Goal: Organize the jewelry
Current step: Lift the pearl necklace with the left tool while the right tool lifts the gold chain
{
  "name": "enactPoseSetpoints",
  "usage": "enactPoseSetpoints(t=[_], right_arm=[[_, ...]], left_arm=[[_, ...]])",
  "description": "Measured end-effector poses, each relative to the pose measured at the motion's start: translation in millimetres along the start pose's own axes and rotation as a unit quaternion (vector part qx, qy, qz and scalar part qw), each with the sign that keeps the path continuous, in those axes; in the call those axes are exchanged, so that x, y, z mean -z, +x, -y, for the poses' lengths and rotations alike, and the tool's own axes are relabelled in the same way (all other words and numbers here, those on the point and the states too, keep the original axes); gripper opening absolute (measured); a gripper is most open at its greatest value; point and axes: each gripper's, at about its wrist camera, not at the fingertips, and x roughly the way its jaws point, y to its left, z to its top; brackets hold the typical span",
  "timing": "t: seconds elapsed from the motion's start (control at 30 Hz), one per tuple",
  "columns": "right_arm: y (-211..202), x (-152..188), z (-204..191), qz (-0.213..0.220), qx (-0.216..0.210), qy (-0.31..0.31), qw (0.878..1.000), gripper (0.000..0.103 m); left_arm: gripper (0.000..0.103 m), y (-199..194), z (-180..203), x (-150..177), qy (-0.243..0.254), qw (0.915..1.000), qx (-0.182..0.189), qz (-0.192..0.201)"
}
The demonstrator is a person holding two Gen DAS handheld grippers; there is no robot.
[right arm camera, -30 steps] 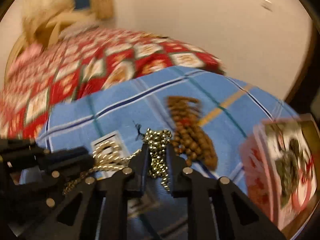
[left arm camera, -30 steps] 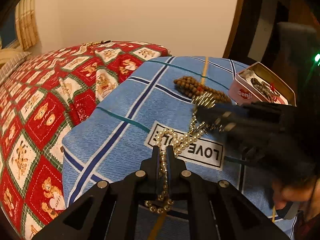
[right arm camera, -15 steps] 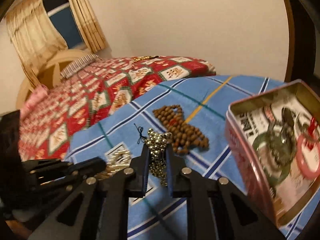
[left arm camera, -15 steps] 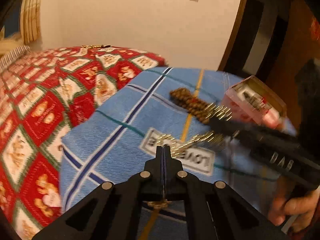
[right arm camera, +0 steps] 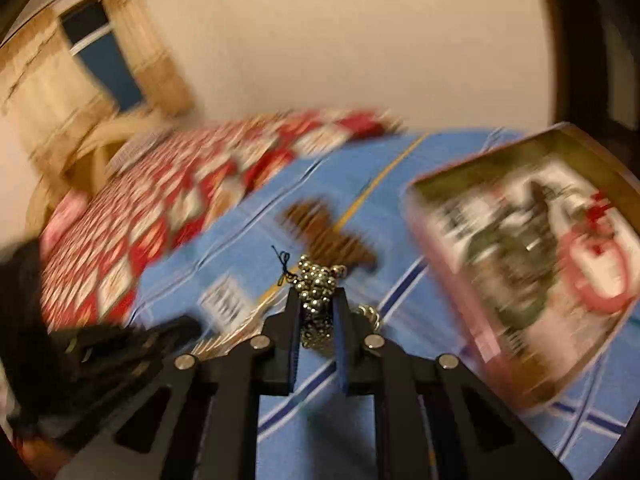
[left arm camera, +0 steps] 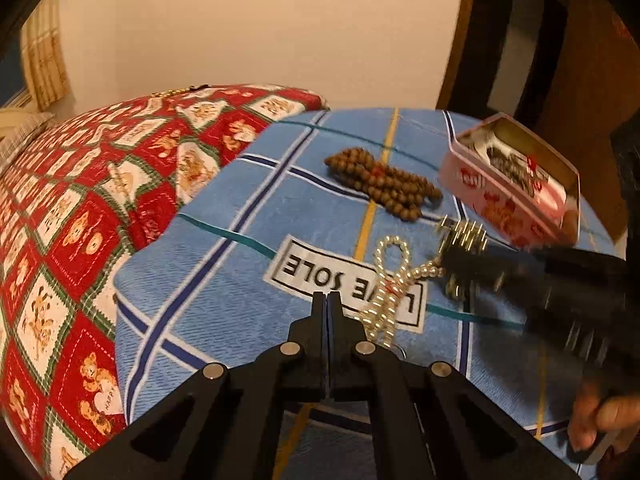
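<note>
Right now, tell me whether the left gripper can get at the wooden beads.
Probably yes. The left gripper is shut and empty, and the blue cloth between it and the wooden beads looks bare; the pearl strand lies off to the side.

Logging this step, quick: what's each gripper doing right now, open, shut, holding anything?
Left gripper: shut, nothing between its fingers; pearl strand lies beside it.
Right gripper: shut on the metal bead bracelet.

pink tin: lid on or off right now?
Off. The pink tin sits open on the blue cloth; its inside and the dark jewelry in it show in both views. No lid visible.
</note>
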Motion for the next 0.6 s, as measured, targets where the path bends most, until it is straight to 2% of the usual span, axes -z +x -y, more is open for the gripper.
enactPoseSetpoints(t=[0.1,0.27,0.33,0.4,0.47,0.53,0.6], right_arm=[[1,11,-7,-0.015,-0.003,-0.010,1.000,0.018],[-33,11,3,0.027,-0.016,0.010,0.999,0.018],[-34,15,9,0.028,-0.012,0.019,0.999,0.018],[-30,16,15,0.022,-0.010,0.033,0.999,0.018],[-30,17,22,0.024,-0.015,0.050,0.998,0.018],[-33,17,25,0.032,-0.015,0.055,0.998,0.018],[-37,17,29,0.037,-0.012,0.057,0.998,0.018]], left_arm=[[0.000,-6,5,3,0.017,0.9998,0.001,0.008],[0.004,-19,15,2,0.040,0.9980,0.043,0.025],[0.010,-19,26,-4,0.061,0.9967,0.045,0.029],[0.032,-13,36,-9,0.079,0.9946,0.065,0.016],[0.047,-5,44,-11,0.097,0.9923,0.077,-0.004],[0.050,4,50,-11,0.113,0.9913,0.063,-0.020],[0.051,17,51,-10,0.118,0.9918,0.025,-0.041]])
